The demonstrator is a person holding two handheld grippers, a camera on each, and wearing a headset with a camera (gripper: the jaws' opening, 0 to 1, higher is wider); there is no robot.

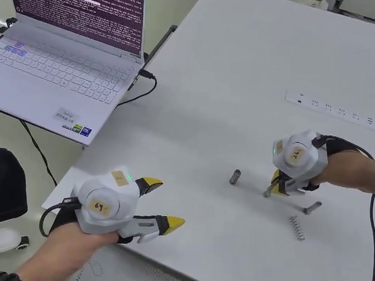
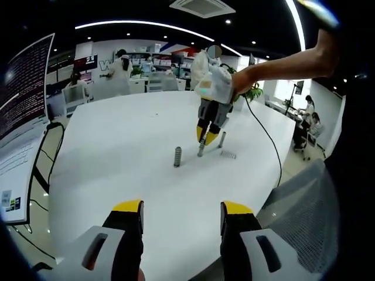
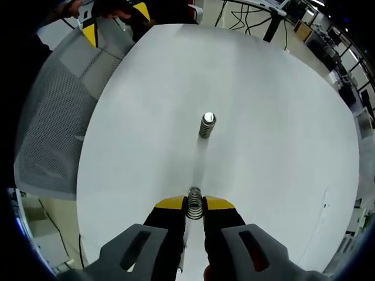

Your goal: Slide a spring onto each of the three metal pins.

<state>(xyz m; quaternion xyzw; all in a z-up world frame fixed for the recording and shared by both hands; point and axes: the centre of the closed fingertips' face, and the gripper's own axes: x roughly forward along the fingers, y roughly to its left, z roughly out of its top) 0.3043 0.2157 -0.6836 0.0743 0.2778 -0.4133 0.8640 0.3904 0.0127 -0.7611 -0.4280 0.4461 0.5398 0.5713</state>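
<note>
My right gripper (image 1: 279, 187) is clamped on a pin (image 3: 194, 209) with spring coils showing right at the jaws. The pin's tip points down-left onto the white table (image 1: 239, 87). A second pin (image 1: 235, 177), spring on it, stands upright just ahead of those jaws, apart from them. A third pin (image 1: 311, 208) lies close by on the gripper's other side. A loose spring (image 1: 297, 227) lies flat just beyond it. My left gripper (image 1: 164, 203) is spread wide at the near table edge, nothing between the jaws, well apart from all parts.
</note>
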